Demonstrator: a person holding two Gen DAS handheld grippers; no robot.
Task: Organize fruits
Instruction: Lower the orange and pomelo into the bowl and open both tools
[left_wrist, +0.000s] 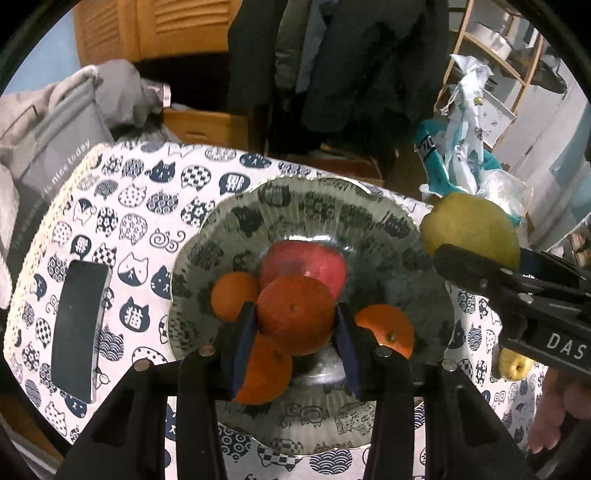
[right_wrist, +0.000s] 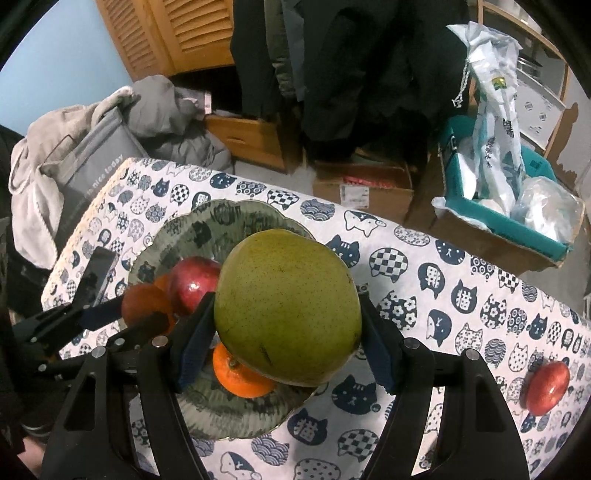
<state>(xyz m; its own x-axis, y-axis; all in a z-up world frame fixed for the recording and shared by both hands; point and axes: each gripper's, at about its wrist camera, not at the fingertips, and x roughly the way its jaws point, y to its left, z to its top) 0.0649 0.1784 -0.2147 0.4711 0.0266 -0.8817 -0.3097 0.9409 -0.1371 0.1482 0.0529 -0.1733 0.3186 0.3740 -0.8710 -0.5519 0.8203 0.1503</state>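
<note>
Left gripper (left_wrist: 295, 328): jaws clamped on orange-red fruit (left_wrist: 295, 314), held over plate (left_wrist: 369, 225). Right gripper (right_wrist: 286, 328): jaws clamped on large green pear (right_wrist: 288, 306), over near edge of plate. On plate: three oranges (left_wrist: 388, 332), red apple (left_wrist: 314, 258) behind. Desk under cat-print cloth (right_wrist: 443, 295); phone (left_wrist: 79, 332) lying left of plate; second red apple (right_wrist: 546, 387) and small yellow fruit (left_wrist: 515, 365) on cloth right of plate. Beyond desk: cardboard boxes (right_wrist: 362, 184), hanging coats.

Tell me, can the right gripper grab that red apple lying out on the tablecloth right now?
Probably not: the right gripper is shut on the green pear. The red apple itself lies unobstructed.
</note>
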